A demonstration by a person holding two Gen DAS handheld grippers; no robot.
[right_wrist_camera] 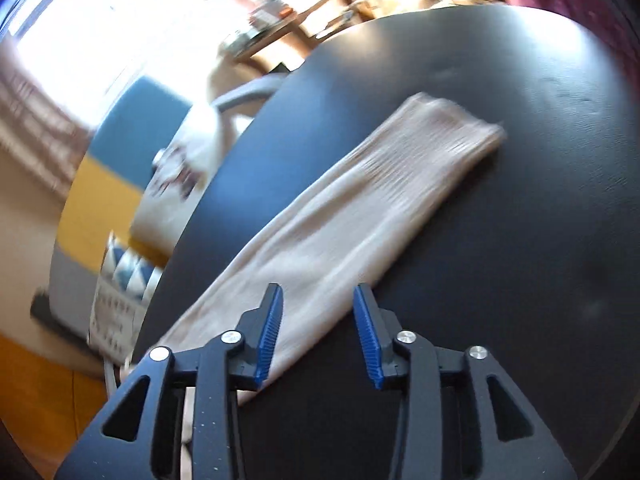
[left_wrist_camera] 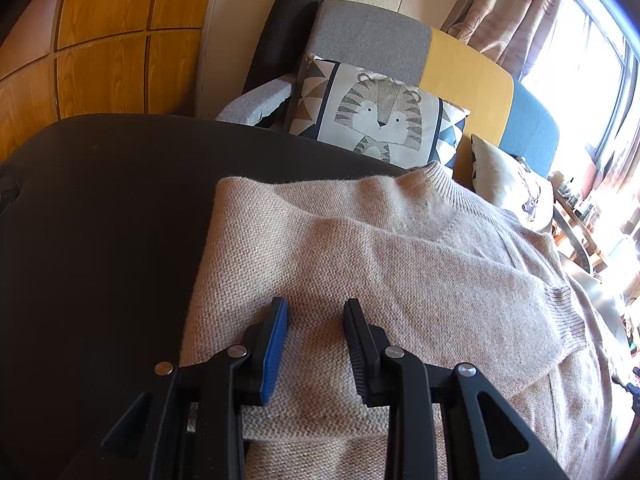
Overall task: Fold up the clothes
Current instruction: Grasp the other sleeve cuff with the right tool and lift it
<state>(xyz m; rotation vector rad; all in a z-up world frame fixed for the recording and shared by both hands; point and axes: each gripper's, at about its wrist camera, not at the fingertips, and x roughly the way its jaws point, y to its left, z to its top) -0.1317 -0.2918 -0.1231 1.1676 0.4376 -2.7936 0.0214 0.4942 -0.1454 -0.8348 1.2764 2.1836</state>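
A beige knitted sweater (left_wrist_camera: 400, 260) lies on the dark round table (left_wrist_camera: 100, 220), collar (left_wrist_camera: 436, 180) at the far side. One sleeve (left_wrist_camera: 500, 304) is folded across its body. My left gripper (left_wrist_camera: 316, 312) hovers just over the sweater's near part, jaws open, fabric showing under the gap and nothing pinched. In the blurred right wrist view the other sleeve (right_wrist_camera: 360, 208) stretches out flat over the table (right_wrist_camera: 500, 240), cuff (right_wrist_camera: 452, 128) far away. My right gripper (right_wrist_camera: 318, 296) stands open above that sleeve's near end, its left finger (right_wrist_camera: 268, 332) over the fabric.
Behind the table stands a grey, yellow and blue sofa (left_wrist_camera: 372, 36) with a tiger cushion (left_wrist_camera: 380, 116) and a pale cushion (left_wrist_camera: 504, 184). A black rolled mat (left_wrist_camera: 288, 20) leans beside it. Wooden panels (left_wrist_camera: 100, 40) are at the left, a bright window (left_wrist_camera: 580, 60) and cluttered shelves (left_wrist_camera: 580, 208) at the right.
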